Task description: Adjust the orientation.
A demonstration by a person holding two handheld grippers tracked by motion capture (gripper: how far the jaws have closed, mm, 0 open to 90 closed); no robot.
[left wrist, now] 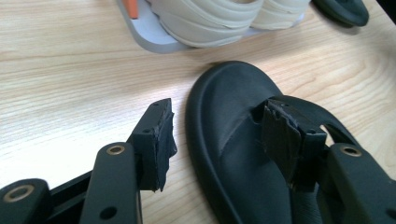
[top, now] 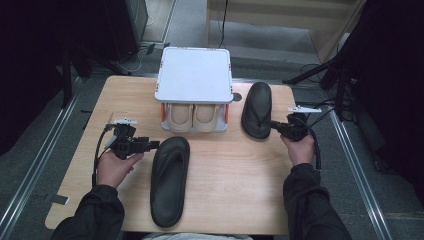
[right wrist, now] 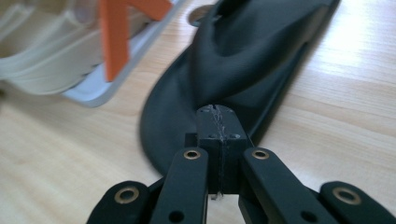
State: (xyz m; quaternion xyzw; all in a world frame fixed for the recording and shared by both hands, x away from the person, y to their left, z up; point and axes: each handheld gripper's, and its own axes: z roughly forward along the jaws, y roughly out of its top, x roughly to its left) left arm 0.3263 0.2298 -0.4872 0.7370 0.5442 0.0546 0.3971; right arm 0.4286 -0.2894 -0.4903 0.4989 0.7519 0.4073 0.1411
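Two black flip-flops lie on the wooden table. The left flip-flop points away from me near the front. My left gripper is open at its toe end: one jaw stands over the bare table, the other over the strap, and neither pad presses. Beside the rack rests the right flip-flop. My right gripper is shut at its near right edge, pads together, and I see nothing between them.
A white two-tier rack with orange posts stands at the back middle of the table. A pair of beige shoes sits on its lower shelf. Dark stands and cables surround the table on the floor.
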